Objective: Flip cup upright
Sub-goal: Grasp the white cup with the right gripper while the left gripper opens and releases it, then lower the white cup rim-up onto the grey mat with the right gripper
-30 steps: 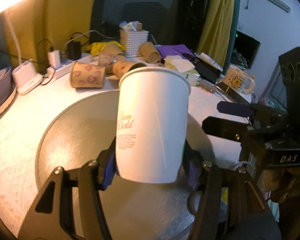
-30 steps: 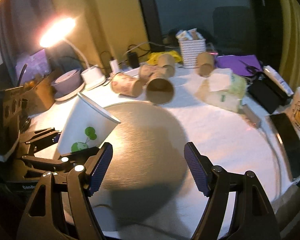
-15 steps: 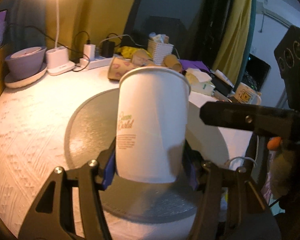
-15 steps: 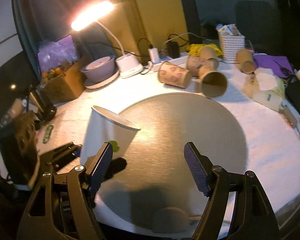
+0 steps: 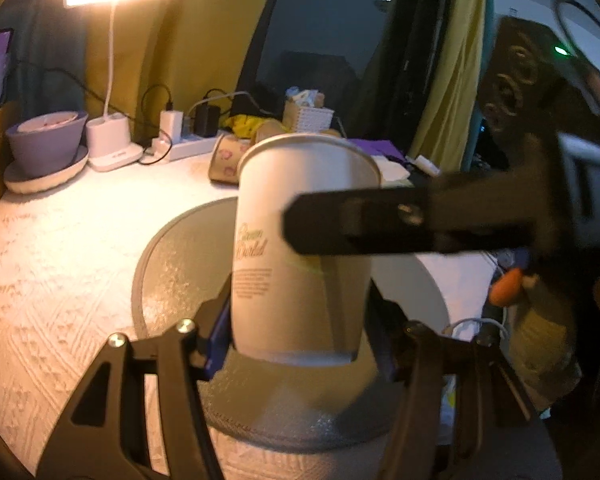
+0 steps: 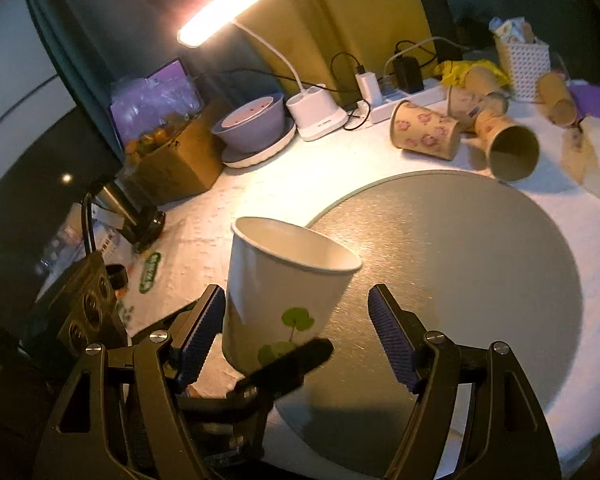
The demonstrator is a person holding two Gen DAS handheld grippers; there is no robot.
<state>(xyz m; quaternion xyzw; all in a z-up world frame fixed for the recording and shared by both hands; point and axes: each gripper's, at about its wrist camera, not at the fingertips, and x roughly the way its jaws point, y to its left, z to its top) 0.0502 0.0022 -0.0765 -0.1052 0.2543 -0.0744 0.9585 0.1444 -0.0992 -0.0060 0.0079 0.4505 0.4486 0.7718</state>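
A white paper cup (image 5: 300,248) with gold lettering stands mouth up between my left gripper's (image 5: 300,332) blue pads, which are shut on its lower part. It sits at or just above the near edge of the round grey mat (image 5: 171,264); contact with the mat I cannot tell. In the right wrist view the same cup (image 6: 287,288) shows a green leaf print and an empty inside. My right gripper (image 6: 295,340) is open, its jaws wide on either side of the cup without touching it. One right finger (image 5: 364,224) crosses in front of the cup.
Several brown paper cups (image 6: 426,136) lie on their sides beyond the mat (image 6: 460,260). A lit desk lamp (image 6: 316,116), a purple bowl (image 6: 251,120), a power strip (image 5: 187,148), a white basket (image 6: 522,64) and a cardboard box (image 6: 175,160) line the far edge.
My right gripper has swung in towards the cup, so the cup now sits between its open jaws. My left gripper still holds the cup upright, shifted towards the mat's left edge.
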